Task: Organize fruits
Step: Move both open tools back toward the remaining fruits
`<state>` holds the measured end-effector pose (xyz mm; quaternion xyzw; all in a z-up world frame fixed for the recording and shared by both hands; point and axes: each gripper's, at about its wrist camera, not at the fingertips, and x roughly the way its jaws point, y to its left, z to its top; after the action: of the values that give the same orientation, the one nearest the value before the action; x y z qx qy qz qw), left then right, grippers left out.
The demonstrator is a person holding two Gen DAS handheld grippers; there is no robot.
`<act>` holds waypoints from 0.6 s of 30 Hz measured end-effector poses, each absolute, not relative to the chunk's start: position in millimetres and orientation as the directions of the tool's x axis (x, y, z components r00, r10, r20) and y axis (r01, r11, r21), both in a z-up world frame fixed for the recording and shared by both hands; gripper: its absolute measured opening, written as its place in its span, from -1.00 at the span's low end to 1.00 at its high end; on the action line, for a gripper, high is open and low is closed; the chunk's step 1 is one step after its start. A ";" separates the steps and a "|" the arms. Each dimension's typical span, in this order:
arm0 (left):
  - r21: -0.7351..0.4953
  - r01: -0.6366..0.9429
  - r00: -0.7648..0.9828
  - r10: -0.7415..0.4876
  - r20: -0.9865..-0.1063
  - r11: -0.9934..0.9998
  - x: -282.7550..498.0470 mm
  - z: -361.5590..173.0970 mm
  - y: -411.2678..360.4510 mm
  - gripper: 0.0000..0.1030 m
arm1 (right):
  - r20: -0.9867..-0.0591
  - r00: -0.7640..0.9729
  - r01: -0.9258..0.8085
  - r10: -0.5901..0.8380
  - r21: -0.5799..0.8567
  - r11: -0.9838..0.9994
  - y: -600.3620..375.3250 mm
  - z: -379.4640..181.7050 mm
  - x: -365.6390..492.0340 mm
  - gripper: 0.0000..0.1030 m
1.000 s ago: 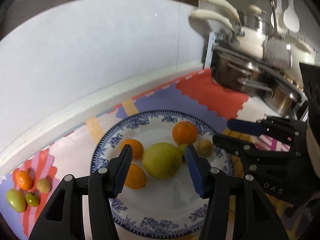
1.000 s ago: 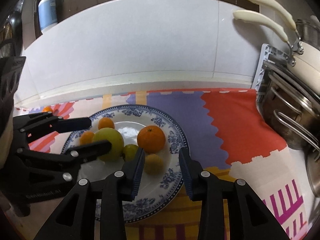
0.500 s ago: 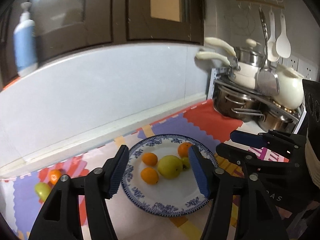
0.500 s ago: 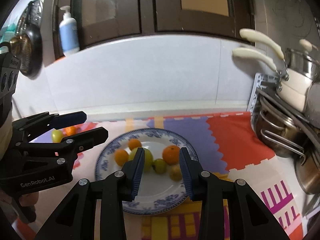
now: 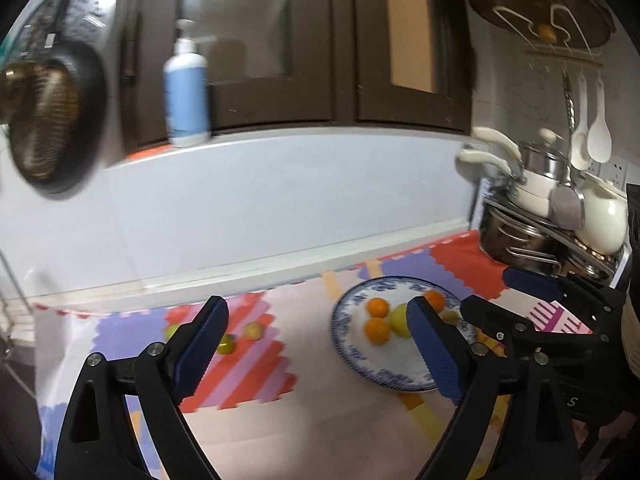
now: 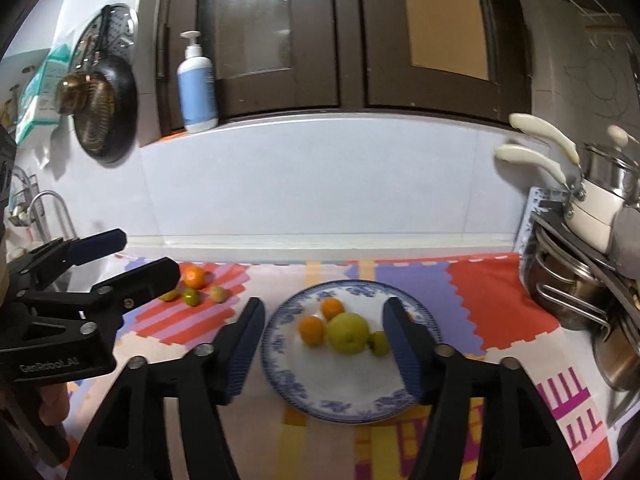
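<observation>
left gripper [image 5: 316,332]: jaws opening, nothing between | right gripper [image 6: 324,332]: jaws opening, empty, above plate [image 6: 288,384] | plate holds two oranges, big green fruit [image 6: 347,333], small green one | loose fruits [image 6: 194,286] on mat [image 6: 496,304], left of plate | judged: round, firm, light, smooth, prone to roll; clamp across the widest middle

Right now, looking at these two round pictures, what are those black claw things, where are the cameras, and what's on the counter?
They are hand-held grippers, one per hand, each with a fisheye camera looking along its two fingers. One picture is from the left gripper, the other from the right gripper. Both are opening and hold nothing. On the patterned mat sits a blue-rimmed plate with oranges and a big yellow-green fruit. A few loose small fruits lie on the mat to its left.
</observation>
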<state>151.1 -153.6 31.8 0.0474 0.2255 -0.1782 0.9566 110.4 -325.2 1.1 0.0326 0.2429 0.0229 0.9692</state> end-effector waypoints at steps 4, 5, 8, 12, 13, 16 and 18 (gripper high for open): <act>0.010 0.311 0.860 -0.277 -0.429 0.950 140.2 37.2 -128.3 0.98 | -0.454 0.888 -0.051 0.075 0.064 0.997 -302.9 8.1 104.9 0.30; 0.016 0.293 0.869 -0.259 -0.422 0.956 136.9 38.5 -121.6 1.00 | -0.450 0.889 -0.054 0.077 0.065 0.996 -299.1 9.4 103.7 0.38; 0.024 0.257 0.881 -0.223 -0.417 0.966 131.8 41.0 -106.2 1.00 | -0.439 0.895 -0.056 0.077 0.062 0.997 -284.6 13.6 100.0 0.40; 0.025 0.221 0.890 -0.191 -0.414 0.975 126.9 43.8 -82.7 1.00 | -0.440 0.895 -0.062 0.081 0.057 0.996 -265.5 16.6 99.4 0.43; 0.029 0.213 0.892 -0.183 -0.414 0.977 125.9 44.5 -77.7 1.00 | -0.439 0.894 -0.064 0.082 0.058 0.996 -261.5 17.1 99.7 0.43; 0.035 0.191 0.898 -0.160 -0.411 0.981 124.4 46.9 -62.3 1.00 | -0.435 0.896 -0.070 0.088 0.057 0.996 -248.4 18.6 100.9 0.43; 0.040 0.179 0.900 -0.148 -0.409 0.983 124.0 47.9 -52.4 1.00 | -0.432 0.897 -0.077 0.095 0.059 0.995 -240.3 19.7 102.5 0.43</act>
<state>124.0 -52.4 47.9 0.0385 0.2068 -0.0840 0.9740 102.5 -240.3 19.7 0.0200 0.2227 0.0442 0.9737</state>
